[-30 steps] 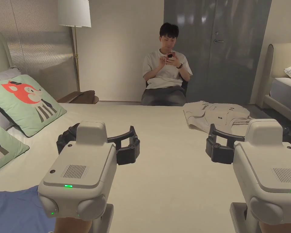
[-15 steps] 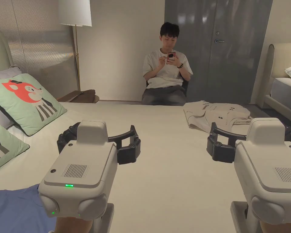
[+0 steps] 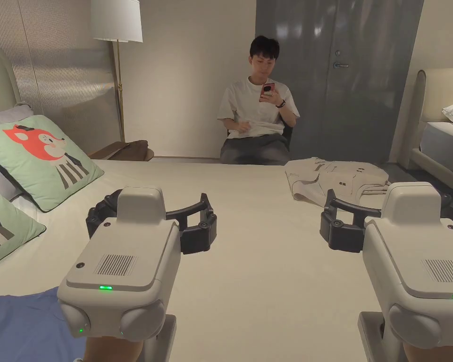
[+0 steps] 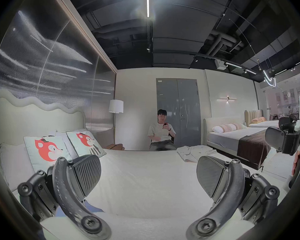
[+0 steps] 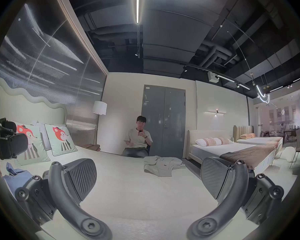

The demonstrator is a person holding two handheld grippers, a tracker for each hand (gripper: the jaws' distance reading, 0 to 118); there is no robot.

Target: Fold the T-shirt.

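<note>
A beige T-shirt [image 3: 336,181] lies crumpled on the cream bed [image 3: 263,278], at its far right; it also shows in the left gripper view [image 4: 196,152] and the right gripper view [image 5: 163,165]. A blue garment [image 3: 22,325] lies at the near left corner. My left gripper [image 3: 150,221] hovers over the bed's middle left, open and empty, its jaws wide apart [image 4: 148,171]. My right gripper [image 3: 395,221] hovers just short of the beige T-shirt, also open with nothing between its jaws [image 5: 148,172].
Fox-print pillows [image 3: 41,160] lean at the bed's left side. A person [image 3: 256,118] sits on a chair beyond the far edge, holding a phone. A floor lamp [image 3: 116,28] stands at the back left, a second bed [image 3: 445,141] at the right.
Both grippers have stayed almost where they were, still open. The seated person has lowered one hand from the phone.
</note>
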